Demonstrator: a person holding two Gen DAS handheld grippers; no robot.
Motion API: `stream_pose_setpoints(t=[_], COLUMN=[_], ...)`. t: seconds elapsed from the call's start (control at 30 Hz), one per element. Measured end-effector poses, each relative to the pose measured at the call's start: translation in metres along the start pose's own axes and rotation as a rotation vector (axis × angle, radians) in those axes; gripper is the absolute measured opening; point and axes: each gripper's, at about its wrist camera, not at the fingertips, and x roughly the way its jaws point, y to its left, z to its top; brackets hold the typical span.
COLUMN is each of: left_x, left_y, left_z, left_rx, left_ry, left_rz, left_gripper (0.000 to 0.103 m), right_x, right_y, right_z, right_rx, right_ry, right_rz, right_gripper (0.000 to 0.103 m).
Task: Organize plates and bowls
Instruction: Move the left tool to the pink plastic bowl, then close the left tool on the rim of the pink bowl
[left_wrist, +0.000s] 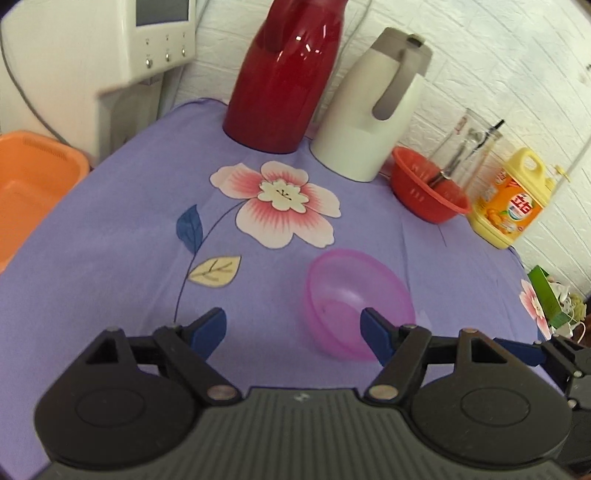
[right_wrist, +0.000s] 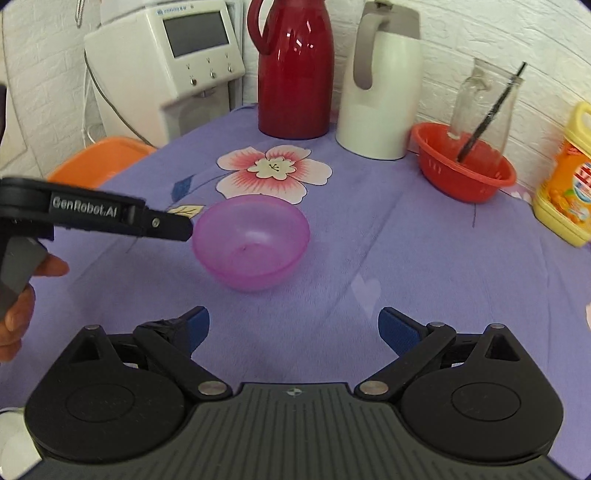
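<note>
Both grippers hang with jaws spread and nothing between them: the left gripper (left_wrist: 293, 328) just left of the one pink bowl (right_wrist: 251, 242), the right gripper (right_wrist: 293, 326) nearer. The bowl sits upright mid-cloth on the purple tablecloth (right_wrist: 406, 258), with bare cloth all round. Along the far edge stand two flasks, one red basket (right_wrist: 463, 173) and one detergent bottle (left_wrist: 511, 199).

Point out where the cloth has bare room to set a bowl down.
Free: the left stretch between the flower print and the orange basin, and the near-right cloth beside the pink bowl. Crowded: the back edge, with red flask, white jug, red colander, detergent bottle.
</note>
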Motion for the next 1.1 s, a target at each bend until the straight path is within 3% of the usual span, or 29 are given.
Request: stream_pose_setpoints(t=[0.2, 0.3, 0.67, 0.8, 1.0, 1.1], left_x=[0.037, 0.05, 0.069, 0.068, 0.068, 0.068], left_y=[-0.01, -0.011, -0.013, -0.016, -0.018, -0.018], left_z=[0.015, 0.017, 0.012, 0.005, 0.004, 0.003], left_rx=[0.046, 0.041, 0.095, 0.14, 0.156, 0.159], left_ry=[0.041, 0.054, 0.053, 0.033, 0.027, 0.027], left_rz=[0.006, 0.01, 0.04, 0.056, 0.069, 0.072], left_gripper=[0.073, 0.073, 0.073, 0.073, 0.073, 0.074], right_x=[0.028, 0.043, 0.093, 0.097, 0.096, 0.098], right_y=[-0.01, -0.015, -0.022, -0.028, -0.028, -0.028], right_z=[0.023, 0.032, 0.035, 0.032, 0.018, 0.022], right_rx=[0.044, 0.038, 0.04, 0.065, 0.053, 0.05], right_ry=[-0.009, -0.001, 0.079, 0.067, -0.038, -0.026], right_rz=[0.038, 0.012, 0.002, 0.021, 0.047, 0.048], right_gripper=[0.103, 0.103, 0.103, 0.103, 0.103, 0.103])
